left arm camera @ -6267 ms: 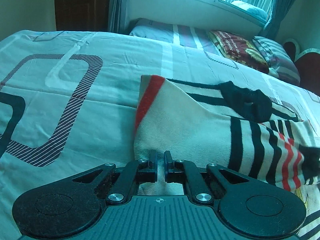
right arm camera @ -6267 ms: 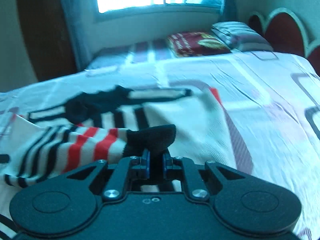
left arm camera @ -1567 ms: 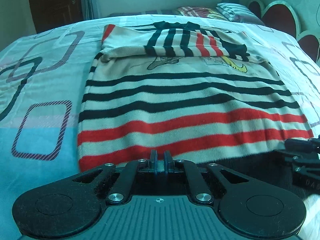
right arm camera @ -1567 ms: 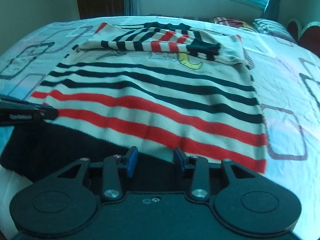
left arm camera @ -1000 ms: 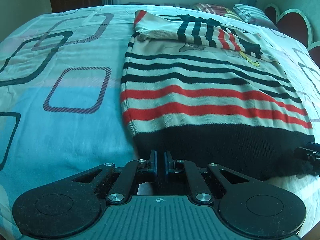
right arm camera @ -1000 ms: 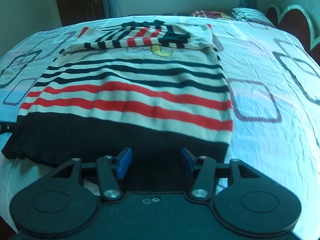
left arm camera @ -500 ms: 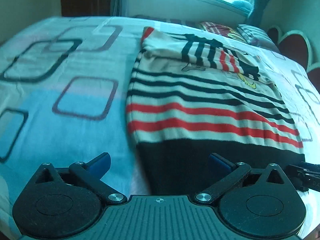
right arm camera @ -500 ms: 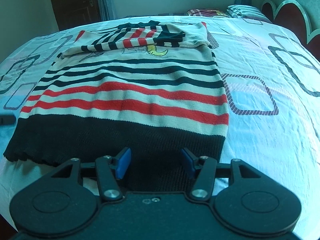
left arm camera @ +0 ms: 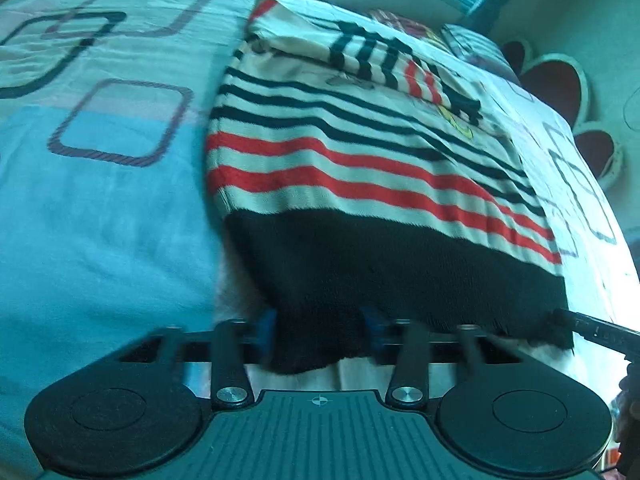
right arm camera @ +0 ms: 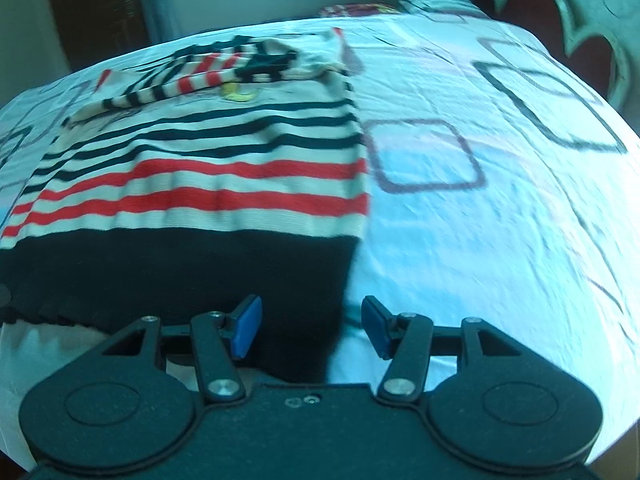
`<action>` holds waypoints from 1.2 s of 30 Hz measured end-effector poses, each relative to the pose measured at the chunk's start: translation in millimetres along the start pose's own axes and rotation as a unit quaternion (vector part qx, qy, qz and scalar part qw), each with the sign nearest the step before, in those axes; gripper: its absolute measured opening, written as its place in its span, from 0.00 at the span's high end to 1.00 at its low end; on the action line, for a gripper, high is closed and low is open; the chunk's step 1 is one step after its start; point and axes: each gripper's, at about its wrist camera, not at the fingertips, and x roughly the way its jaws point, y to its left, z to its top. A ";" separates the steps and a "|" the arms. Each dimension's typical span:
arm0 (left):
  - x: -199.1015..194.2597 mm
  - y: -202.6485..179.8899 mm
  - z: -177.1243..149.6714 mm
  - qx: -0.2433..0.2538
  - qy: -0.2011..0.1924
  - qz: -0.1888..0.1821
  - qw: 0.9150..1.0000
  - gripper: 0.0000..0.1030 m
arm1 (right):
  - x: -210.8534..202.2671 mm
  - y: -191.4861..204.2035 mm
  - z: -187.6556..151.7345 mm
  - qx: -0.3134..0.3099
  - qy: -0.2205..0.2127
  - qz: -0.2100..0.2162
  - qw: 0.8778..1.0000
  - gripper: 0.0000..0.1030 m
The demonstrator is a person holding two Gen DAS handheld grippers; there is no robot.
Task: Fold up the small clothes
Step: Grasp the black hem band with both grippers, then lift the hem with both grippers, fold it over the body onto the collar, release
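Blue pads of the left gripper [left arm camera: 320, 330], which have just been closing, stand partly apart with the black hem of the sweater [left arm camera: 372, 184] between them; contact is blurred. The right gripper [right arm camera: 311, 326] is half open astride the hem's corner, pads clear. The striped sweater runs toward 12 o'clock across the bedsheet [right arm camera: 500, 208], sleeves folded over its far end. Pillows [right arm camera: 436, 2] lie at 1 o'clock.

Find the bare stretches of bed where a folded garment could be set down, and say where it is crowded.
Bare sheet lies left of the striped sweater, and more right of it. The near hem is crowded: left gripper and right gripper straddle it.
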 end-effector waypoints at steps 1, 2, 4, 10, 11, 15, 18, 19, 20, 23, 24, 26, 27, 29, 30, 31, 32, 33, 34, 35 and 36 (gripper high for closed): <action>0.1 2.1 1.1 -0.007 0.002 -0.007 1.000 0.61 | 1.1 -3.6 -1.1 0.011 0.007 0.008 1.000 0.47; 0.8 5.1 3.1 -0.018 0.006 -0.019 1.000 0.61 | 1.2 -6.0 -2.2 0.022 0.010 0.016 1.000 0.47; 1.9 10.3 7.1 -0.039 0.013 -0.039 0.998 0.64 | 0.8 -7.7 -2.3 0.039 0.015 0.031 0.999 0.51; 4.5 -4.0 21.8 -0.014 -0.011 -0.049 0.999 0.91 | 0.1 -7.4 9.5 0.071 0.014 0.104 0.992 0.90; -0.5 -8.0 28.3 -0.007 -0.029 -0.052 0.998 0.91 | -4.7 -6.2 16.1 0.071 -0.002 0.117 0.991 0.90; -11.6 -23.0 72.0 0.019 -0.094 -0.049 0.994 0.91 | -17.7 -3.2 58.8 0.066 -0.069 0.138 0.986 0.90; -9.0 -30.6 113.5 0.026 -0.130 -0.045 0.990 0.91 | -16.1 -4.8 101.6 0.065 -0.109 0.143 0.982 0.90; -6.8 -33.8 128.2 0.029 -0.142 -0.043 0.989 0.91 | -12.9 -4.8 117.1 0.060 -0.118 0.143 0.981 0.90; -3.8 -36.4 143.0 0.033 -0.155 -0.041 0.986 0.91 | -8.5 -5.3 132.7 0.055 -0.129 0.141 0.980 0.90; 12.9 -42.5 186.2 0.039 -0.181 -0.032 0.982 0.91 | 14.5 -8.6 181.2 0.054 -0.150 0.143 0.977 0.90; 21.9 -45.1 200.4 0.036 -0.186 -0.027 0.982 0.91 | 23.9 -8.0 195.8 0.053 -0.154 0.143 0.976 0.90; 40.6 -45.8 229.8 0.025 -0.190 -0.022 0.981 0.91 | 48.2 -3.6 227.6 0.046 -0.156 0.143 0.976 0.90; 50.4 -46.3 245.2 0.020 -0.195 -0.015 0.980 0.91 | 60.2 -0.6 242.6 0.042 -0.159 0.141 0.976 0.90; 71.7 -48.1 274.4 0.012 -0.200 -0.002 0.980 0.91 | 86.5 4.5 272.0 0.037 -0.157 0.141 0.977 0.90; 82.1 -49.0 288.1 0.006 -0.201 0.003 0.980 0.91 | 100.1 5.9 285.3 0.037 -0.155 0.141 0.977 0.90; 93.0 -49.8 301.6 0.005 -0.200 0.010 0.980 0.91 | 114.2 6.9 298.4 0.038 -0.152 0.140 0.978 0.90; 104.5 -51.0 315.0 0.003 -0.199 0.018 0.980 0.91 | 128.1 6.9 309.4 0.040 -0.147 0.138 0.979 0.90; 115.9 -50.6 327.1 -0.001 -0.197 0.024 0.980 0.91 | 141.9 6.2 318.9 0.044 -0.142 0.136 0.979 0.90; 127.6 -50.1 337.6 -0.004 -0.194 0.031 0.980 0.91 | 155.4 5.0 328.3 0.049 -0.136 0.135 0.980 0.90; 140.9 -50.6 346.5 -0.003 -0.189 0.039 0.981 0.91 | 167.7 5.0 335.5 0.053 -0.130 0.134 0.981 0.90; 154.5 -50.4 355.0 -0.002 -0.181 0.048 0.982 0.91 | 180.2 4.9 342.4 0.054 -0.123 0.131 0.982 0.90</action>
